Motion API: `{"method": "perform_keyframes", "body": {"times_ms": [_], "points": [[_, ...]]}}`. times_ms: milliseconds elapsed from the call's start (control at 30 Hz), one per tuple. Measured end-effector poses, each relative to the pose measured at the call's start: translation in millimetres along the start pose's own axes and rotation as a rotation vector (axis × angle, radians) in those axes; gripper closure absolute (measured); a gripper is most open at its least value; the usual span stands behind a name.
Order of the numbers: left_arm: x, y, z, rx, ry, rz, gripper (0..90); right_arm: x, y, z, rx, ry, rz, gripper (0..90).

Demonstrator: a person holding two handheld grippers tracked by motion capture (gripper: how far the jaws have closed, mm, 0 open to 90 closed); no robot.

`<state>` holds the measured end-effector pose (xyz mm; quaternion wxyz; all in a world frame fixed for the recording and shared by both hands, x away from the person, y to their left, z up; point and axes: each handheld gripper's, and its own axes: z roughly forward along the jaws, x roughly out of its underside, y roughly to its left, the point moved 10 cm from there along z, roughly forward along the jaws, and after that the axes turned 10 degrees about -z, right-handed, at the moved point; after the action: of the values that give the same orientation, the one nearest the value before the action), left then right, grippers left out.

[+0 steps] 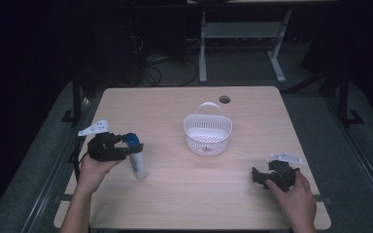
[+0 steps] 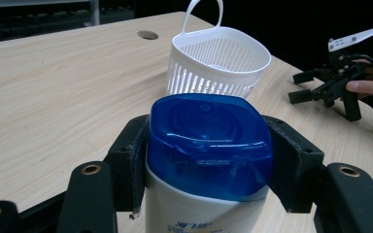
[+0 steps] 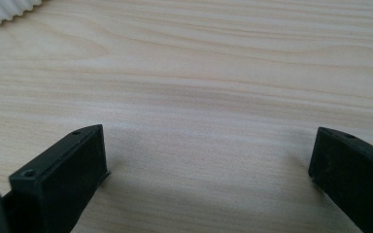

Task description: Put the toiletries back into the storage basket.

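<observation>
The left gripper (image 2: 209, 160) clamps the blue-capped bottle (image 2: 206, 145), the basket (image 1: 207, 130) at two o'clock awaits it, and the right gripper (image 3: 209, 160) gapes wide, empty.

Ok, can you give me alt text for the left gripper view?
The left hand-held gripper clamps a white bottle at its blue cap, over a wooden table. Beyond stands an empty white basket; a hand holds the right hand-held gripper at the far right.

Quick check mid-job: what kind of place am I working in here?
Likely a lab or test room, not a home: a bare wooden table with a cable hole, loose cables on the floor, and another desk frame behind, in a dark room.
</observation>
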<state>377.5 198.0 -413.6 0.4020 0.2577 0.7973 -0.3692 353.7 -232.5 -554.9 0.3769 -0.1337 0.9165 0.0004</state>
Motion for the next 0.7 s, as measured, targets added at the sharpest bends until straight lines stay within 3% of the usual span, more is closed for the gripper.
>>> {"method": "perform_keyframes", "body": {"times_ms": [467,700], "points": [[-14.0,-14.4,7.5,0.048,-0.019,0.031,39.9,0.0,0.0,0.0,0.000,0.000,0.000,0.0],[-30.1,-26.4,12.4,0.086,-0.039,0.050,40.0,0.0,0.0,0.0,0.000,0.000,0.000,0.0]]}}
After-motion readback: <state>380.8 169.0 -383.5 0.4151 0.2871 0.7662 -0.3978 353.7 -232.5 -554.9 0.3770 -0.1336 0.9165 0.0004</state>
